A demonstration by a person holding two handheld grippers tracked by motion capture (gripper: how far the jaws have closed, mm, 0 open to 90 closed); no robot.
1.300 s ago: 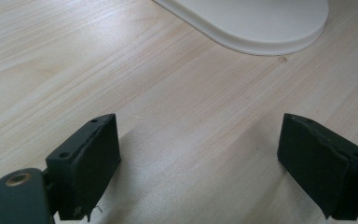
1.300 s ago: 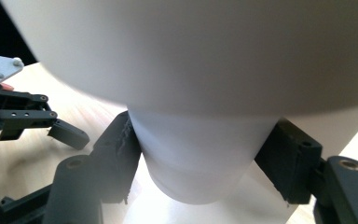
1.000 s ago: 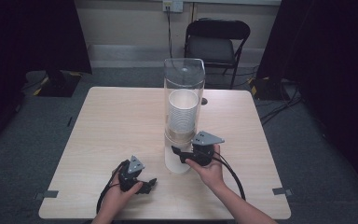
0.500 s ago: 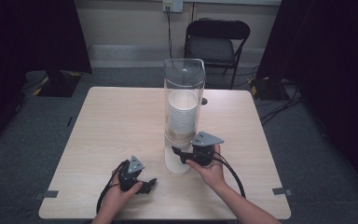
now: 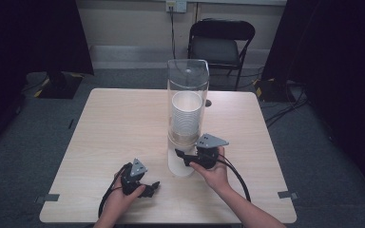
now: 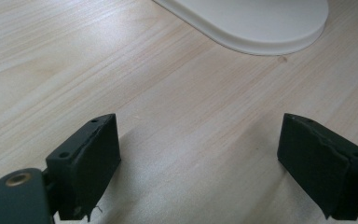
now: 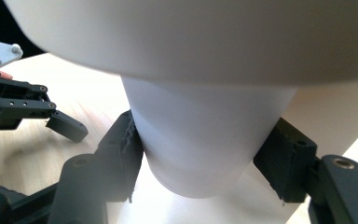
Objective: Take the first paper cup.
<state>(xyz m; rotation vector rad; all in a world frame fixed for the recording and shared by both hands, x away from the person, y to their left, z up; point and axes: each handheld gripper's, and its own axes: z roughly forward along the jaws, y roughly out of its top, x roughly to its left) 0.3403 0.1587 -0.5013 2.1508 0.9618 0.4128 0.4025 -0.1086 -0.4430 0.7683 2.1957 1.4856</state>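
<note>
Cup (image 7: 200, 144) hangs from dispenser (image 5: 187, 118) near table's (image 5: 100, 123) front edge; right gripper (image 5: 190, 159) jaws closing, pinching its sidewall. Thin, light, crushable: grip low, gently. Left gripper (image 5: 145, 186) spread, empty.

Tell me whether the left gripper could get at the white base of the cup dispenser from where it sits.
Probably yes. The left gripper rests open on the table, and bare wood lies between it and the white base. The right gripper grips the bottom cup from the other side.
</note>
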